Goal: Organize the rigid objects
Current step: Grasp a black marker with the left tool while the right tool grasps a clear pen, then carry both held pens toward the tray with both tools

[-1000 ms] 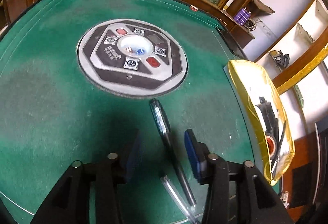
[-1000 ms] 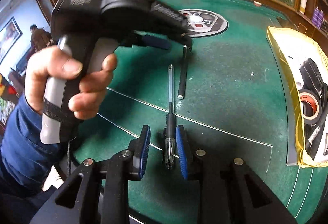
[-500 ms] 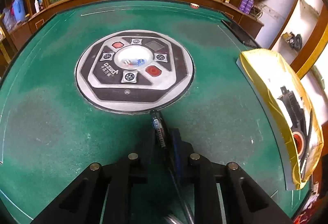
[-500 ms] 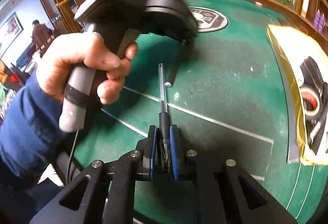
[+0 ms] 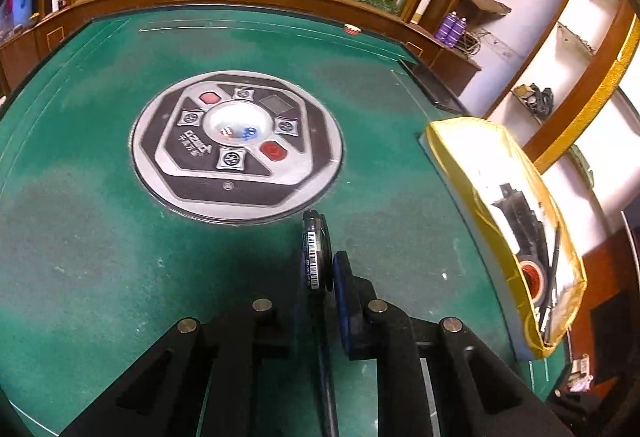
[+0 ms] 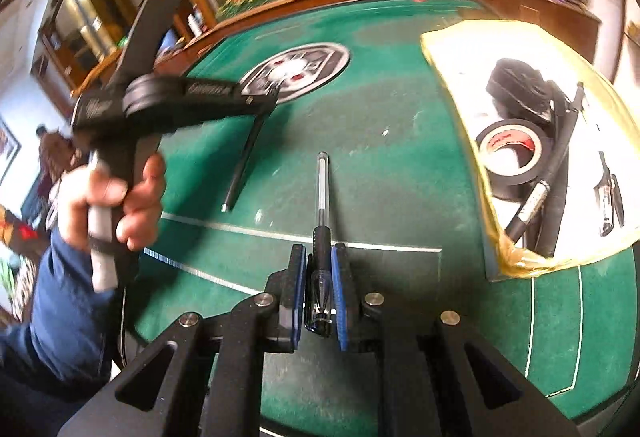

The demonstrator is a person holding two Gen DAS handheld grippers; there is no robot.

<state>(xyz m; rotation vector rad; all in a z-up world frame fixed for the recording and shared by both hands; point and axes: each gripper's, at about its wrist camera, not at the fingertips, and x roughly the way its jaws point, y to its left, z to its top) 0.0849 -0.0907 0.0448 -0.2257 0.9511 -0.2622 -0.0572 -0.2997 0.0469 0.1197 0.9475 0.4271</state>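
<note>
Left tongs [image 5: 322,277] were clamped on a black pen [image 5: 316,257], near the worktop's [image 5: 80,237] round centre console [image 5: 236,145]. Right tongs [image 6: 319,293] gripped a clear pen [image 6: 322,205], probably lifted. Yellow-rimmed tray [image 6: 452,49] at right held tape roll [image 6: 510,153] and more pens.

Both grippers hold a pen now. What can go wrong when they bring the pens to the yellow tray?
The right gripper clamps the clear pen near one end, so the long free part may swing or slip. The left gripper holds the black pen similarly. The yellow tray already holds a tape roll and pens, so a dropped pen could bounce out.
</note>
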